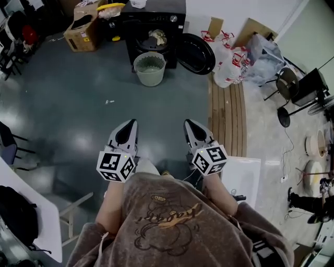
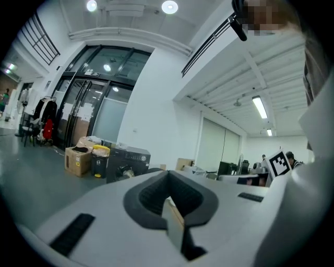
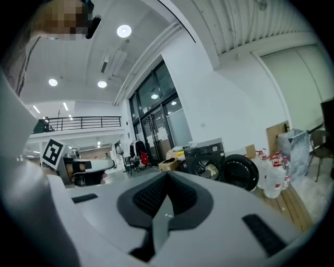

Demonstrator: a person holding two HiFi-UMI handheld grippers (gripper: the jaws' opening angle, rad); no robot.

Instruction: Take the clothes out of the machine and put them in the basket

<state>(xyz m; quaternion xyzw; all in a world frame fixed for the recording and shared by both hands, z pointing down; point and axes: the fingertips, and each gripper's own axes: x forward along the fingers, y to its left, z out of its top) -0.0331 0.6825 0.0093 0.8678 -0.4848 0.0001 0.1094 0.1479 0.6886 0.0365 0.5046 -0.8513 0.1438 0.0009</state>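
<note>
Clothes [image 1: 156,37] well beyond right gripper [image 1: 191,126]

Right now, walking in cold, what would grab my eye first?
The left gripper and the right gripper, both shut and empty, point forward from the person's hands, low in the head view. Across the dark floor stands a black washing machine, its round door swung open, clothes in the drum, a pale basket right before it.

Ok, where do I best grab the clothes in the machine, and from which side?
Likely the bunched fold of the clothes at the mouth of the machine. Come straight in from the front, above the basket; the door hangs open to the right, so that side is blocked.
</note>
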